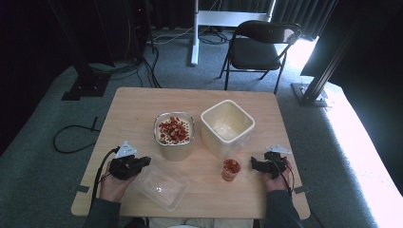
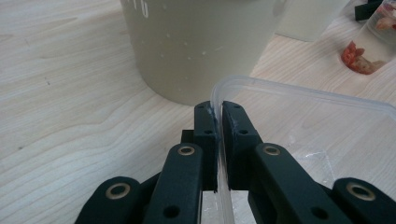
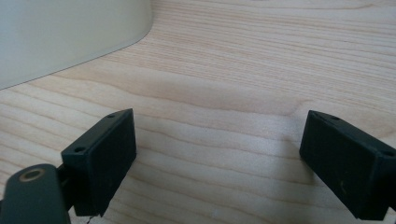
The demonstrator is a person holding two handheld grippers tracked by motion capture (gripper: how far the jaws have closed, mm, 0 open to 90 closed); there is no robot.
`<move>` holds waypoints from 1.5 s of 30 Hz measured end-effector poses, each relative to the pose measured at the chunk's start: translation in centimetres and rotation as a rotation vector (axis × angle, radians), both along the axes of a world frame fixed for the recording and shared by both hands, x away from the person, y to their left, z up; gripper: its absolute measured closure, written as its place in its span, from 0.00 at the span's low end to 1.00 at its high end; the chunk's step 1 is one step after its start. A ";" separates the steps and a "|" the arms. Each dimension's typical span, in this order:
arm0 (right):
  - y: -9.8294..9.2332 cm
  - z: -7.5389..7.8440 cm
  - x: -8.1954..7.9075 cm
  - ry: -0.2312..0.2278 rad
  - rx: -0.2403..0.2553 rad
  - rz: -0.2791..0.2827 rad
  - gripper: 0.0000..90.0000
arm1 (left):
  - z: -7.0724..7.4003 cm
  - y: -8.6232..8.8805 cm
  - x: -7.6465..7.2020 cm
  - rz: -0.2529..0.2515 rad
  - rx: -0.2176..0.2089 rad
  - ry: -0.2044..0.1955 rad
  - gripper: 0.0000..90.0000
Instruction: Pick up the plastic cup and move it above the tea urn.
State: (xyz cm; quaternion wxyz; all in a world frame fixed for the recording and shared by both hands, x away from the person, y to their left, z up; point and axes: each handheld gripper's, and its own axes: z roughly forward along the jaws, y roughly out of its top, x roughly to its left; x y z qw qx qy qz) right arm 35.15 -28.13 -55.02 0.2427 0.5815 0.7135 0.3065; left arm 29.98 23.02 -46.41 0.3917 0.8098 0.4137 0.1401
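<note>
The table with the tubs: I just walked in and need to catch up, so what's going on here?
A person works at a wooden table with a gripper in each hand. The left gripper is shut on the rim of a clear plastic container, beside a tub of red pieces. The right gripper rests open on the table with nothing between its jaws, next to a small cup of red pieces. An empty cream tub stands behind.

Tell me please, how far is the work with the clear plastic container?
Done: the left gripper is shut on the rim of the clear container. In hand: the container near the beige tub full of red pieces. Left, probably: filling it; it looks empty. The right gripper is open above the table, beside the small cup.
</note>
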 end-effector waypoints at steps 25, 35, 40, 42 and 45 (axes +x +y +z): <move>0.0 0.0 0.0 0.000 0.000 0.000 0.11 | 5.0 -0.9 -0.8 -0.054 -0.086 -0.064 0.97; 0.0 0.0 0.0 0.000 0.001 0.000 0.11 | 8.4 -2.5 -0.4 -0.094 -0.107 -0.127 0.97; 0.0 0.0 0.0 0.000 0.000 0.000 0.11 | 9.4 -3.1 0.3 -0.102 -0.122 -0.140 0.97; 0.0 0.0 0.0 0.000 0.000 0.000 0.11 | 9.8 -3.2 0.9 -0.097 -0.138 -0.139 0.97; 0.0 0.0 0.0 0.000 0.000 0.000 0.11 | 10.4 -3.4 1.5 -0.087 -0.146 -0.140 0.97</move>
